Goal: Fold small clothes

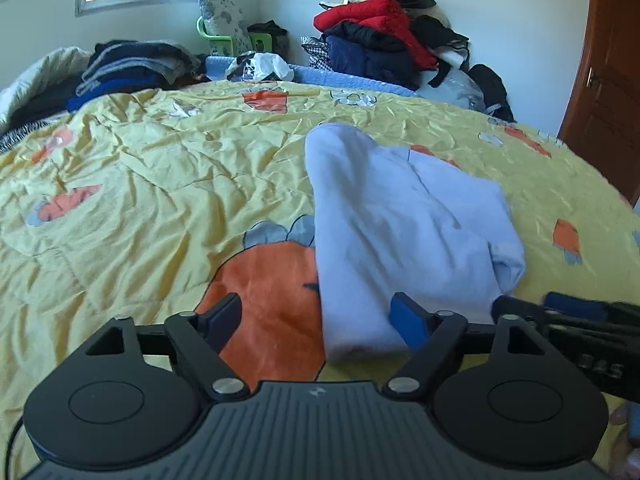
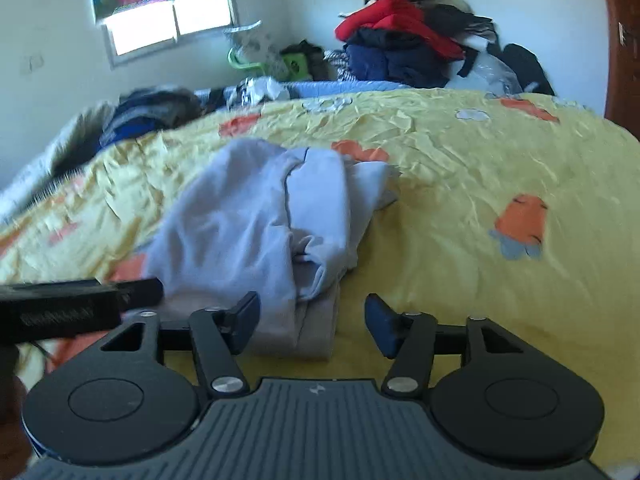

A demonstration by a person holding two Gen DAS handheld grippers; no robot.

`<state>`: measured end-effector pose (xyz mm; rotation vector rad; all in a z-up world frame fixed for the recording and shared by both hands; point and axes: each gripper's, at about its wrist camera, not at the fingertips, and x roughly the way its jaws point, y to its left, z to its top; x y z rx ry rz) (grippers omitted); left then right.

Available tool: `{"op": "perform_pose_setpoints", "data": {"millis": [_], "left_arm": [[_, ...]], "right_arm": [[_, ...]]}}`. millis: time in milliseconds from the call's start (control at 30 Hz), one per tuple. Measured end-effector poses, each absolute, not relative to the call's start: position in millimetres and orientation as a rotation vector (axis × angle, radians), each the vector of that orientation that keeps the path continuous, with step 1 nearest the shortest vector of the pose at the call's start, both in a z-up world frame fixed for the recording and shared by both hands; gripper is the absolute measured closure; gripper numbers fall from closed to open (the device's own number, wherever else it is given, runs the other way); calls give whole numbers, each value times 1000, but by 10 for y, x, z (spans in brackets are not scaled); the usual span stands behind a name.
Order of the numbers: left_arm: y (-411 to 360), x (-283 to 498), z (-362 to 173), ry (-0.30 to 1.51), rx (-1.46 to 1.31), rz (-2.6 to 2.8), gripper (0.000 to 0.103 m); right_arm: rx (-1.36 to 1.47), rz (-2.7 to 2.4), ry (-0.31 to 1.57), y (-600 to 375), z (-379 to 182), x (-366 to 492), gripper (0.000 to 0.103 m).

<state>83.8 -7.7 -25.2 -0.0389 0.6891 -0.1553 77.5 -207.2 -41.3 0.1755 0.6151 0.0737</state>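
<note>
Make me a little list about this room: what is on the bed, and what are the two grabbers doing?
garment: light blue garment, partly folded, lying on the bed
bed cover: yellow quilt with orange cartoon shapes
left gripper: open, empty, its right finger over the garment's near edge
right gripper: open, empty, near end of the garment between its fingers
back of room: clothes pile with a red jacket, by the wall
window: bright, blind partly down
</note>
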Motion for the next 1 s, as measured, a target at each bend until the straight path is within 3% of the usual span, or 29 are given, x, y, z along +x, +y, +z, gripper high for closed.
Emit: {"op": "perform_pose_setpoints", "data": {"millis": [67,333,833,900,1000], "left_arm": [[-70,772,-255,691,-42,-154,21],[-96,515,-405,751,-20,-146,21],[44,238,-442,743,-11,-116,17],[50,221,-449,742,-1,-112,7],[58,183,-469,726,8,-99,2]], "right_arm": [[174,68,607,-2040,-393,662,19],[133,114,615,-1805,-359,288,7],[100,88,649,-1717,-396,-30,1],[98,87,654,-1713,-407,-54,1],[86,86,663,-1698,-432,-84,1]]}}
